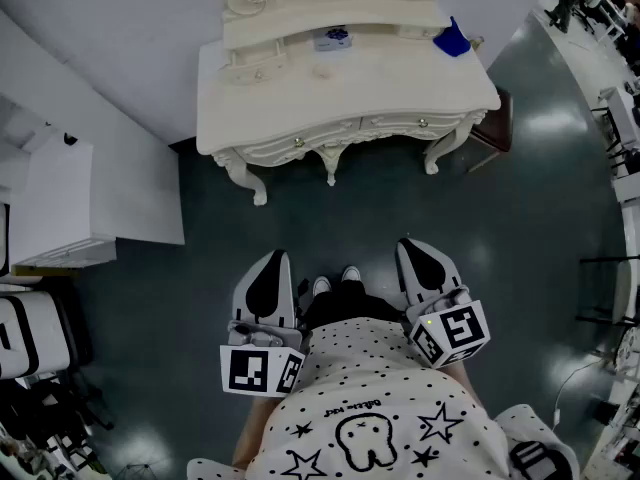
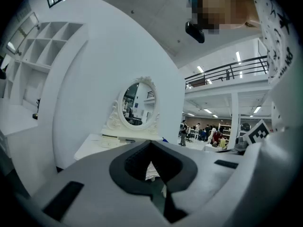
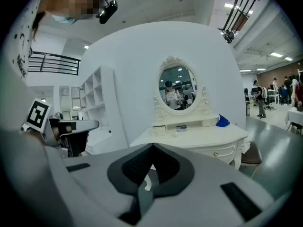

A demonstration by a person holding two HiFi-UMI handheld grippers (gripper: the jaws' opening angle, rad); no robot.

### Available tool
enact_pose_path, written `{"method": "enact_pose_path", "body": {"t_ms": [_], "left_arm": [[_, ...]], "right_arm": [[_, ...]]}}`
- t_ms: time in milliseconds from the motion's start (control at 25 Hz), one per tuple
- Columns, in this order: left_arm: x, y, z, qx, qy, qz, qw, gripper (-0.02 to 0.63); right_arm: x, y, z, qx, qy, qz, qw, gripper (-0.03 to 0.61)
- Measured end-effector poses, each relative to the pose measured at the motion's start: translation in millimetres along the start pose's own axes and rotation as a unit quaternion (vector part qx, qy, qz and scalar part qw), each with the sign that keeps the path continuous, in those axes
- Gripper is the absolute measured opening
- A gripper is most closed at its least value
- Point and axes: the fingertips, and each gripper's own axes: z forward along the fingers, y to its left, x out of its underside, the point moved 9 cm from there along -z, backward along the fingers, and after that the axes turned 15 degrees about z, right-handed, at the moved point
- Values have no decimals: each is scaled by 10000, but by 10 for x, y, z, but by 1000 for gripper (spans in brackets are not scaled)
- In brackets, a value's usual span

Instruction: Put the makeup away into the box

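A white dressing table point(image 1: 400, 88) with an oval mirror point(image 3: 177, 88) stands some way ahead of me across dark floor. On it are a small patterned box point(image 1: 333, 36), a blue object point(image 1: 452, 40) at its right end and a tiny pale item point(image 1: 322, 68). In the right gripper view the box point(image 3: 181, 127) and the blue object point(image 3: 222, 122) sit below the mirror. My left gripper point(image 1: 270, 263) and right gripper point(image 1: 418, 251) are held close to my body, far from the table. Both are shut with nothing between the jaws, as the left gripper point(image 2: 150, 144) and right gripper point(image 3: 152, 146) views show.
A white cabinet point(image 1: 60, 208) stands at the left and a brown stool point(image 1: 495, 128) at the table's right end. Racks and equipment point(image 1: 615, 118) line the right side. White wall shelves point(image 3: 97, 96) are left of the mirror. Dark floor point(image 1: 330, 228) lies between me and the table.
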Motion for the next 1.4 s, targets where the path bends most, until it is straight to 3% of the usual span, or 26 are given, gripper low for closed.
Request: {"method": "enact_pose_path", "body": {"t_ms": [760,1000,1400], "left_arm": [[-9,-120,195,-23,-93,6,10000,-2],[29,-194,322,58,-120,-66,9999,-2],[66,-116,688,158,-58,-117,9998,-2]], "right_arm": [[-72,-261,-70,145,-101,-37,9998,9],[-140,-357,-76,-49,-275,-31,9996,9],[-225,-591,101,213,-109,112,9997,9]]}}
